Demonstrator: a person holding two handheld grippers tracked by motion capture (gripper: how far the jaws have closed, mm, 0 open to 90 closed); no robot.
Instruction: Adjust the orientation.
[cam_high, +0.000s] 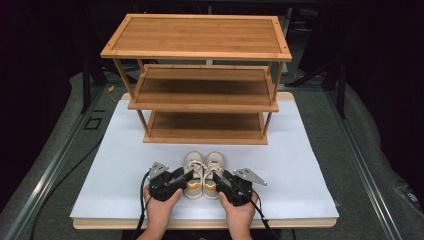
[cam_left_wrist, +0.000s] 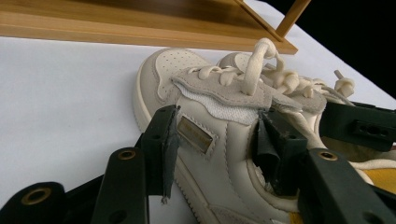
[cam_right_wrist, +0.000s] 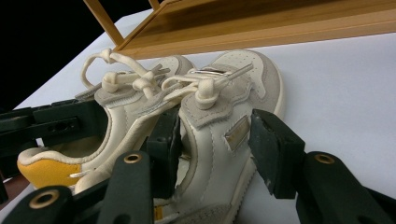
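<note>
Near the front edge of the white table (cam_high: 125, 150), just before the wooden rack (cam_high: 200, 100), two small cream shoes sit side by side, toes toward the rack. Left gripper (cam_left_wrist: 215, 140) straddles the left shoe (cam_left_wrist: 205, 116) at its side wall, one jaw outside, one in the collar; pads look to be touching, though I cannot tell how firmly. Right gripper (cam_right_wrist: 217, 140) likewise brackets the right shoe (cam_right_wrist: 224, 116), outer pad apparently just off the leather. Both shoes look light and soft-sided, so the upper would likely buckle; pinching the padded collar wall near the heel seems soundest, clear of the loose laces (cam_right_wrist: 140, 74)
</note>
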